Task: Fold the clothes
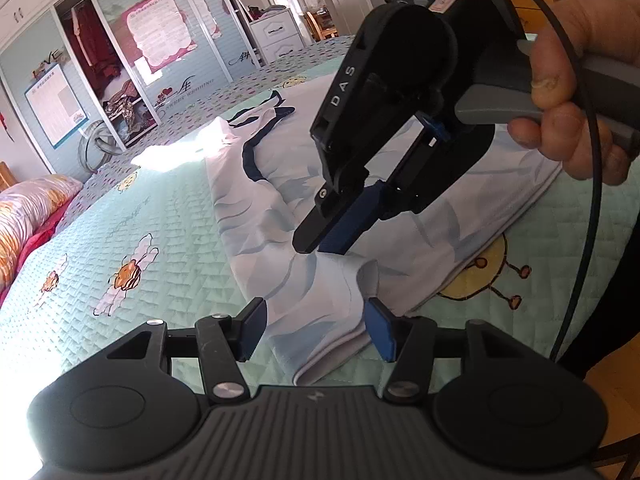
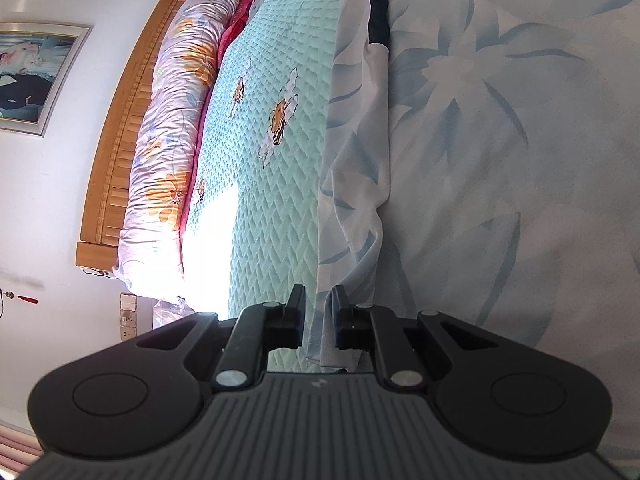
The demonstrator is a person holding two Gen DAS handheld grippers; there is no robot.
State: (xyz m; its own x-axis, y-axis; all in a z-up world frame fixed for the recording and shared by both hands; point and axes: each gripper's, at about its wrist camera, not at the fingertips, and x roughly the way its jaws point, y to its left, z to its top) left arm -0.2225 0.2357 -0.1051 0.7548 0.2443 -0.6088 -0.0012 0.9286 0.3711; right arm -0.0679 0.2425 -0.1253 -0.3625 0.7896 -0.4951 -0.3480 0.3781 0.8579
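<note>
Garment: we see a pale blue floral garment (image 1: 288,216) with dark navy trim, lying partly folded on the green quilted bedspread (image 1: 160,220).
Left gripper: our left gripper (image 1: 316,330) has its jaws wide apart, one on each side of the near edge of the cloth, not closed on it.
Right gripper: our right gripper (image 2: 318,312) is pinching a fold of the garment between narrow jaws; a hand (image 1: 576,92) holds its handle.
Writing: we read "DAS" on the right gripper body, and "LOVE" and "SWEET WEDDING" on the wardrobe doors (image 1: 120,60).
Pillows: a floral bolster (image 2: 172,120) lies along the wooden headboard (image 2: 120,128).
</note>
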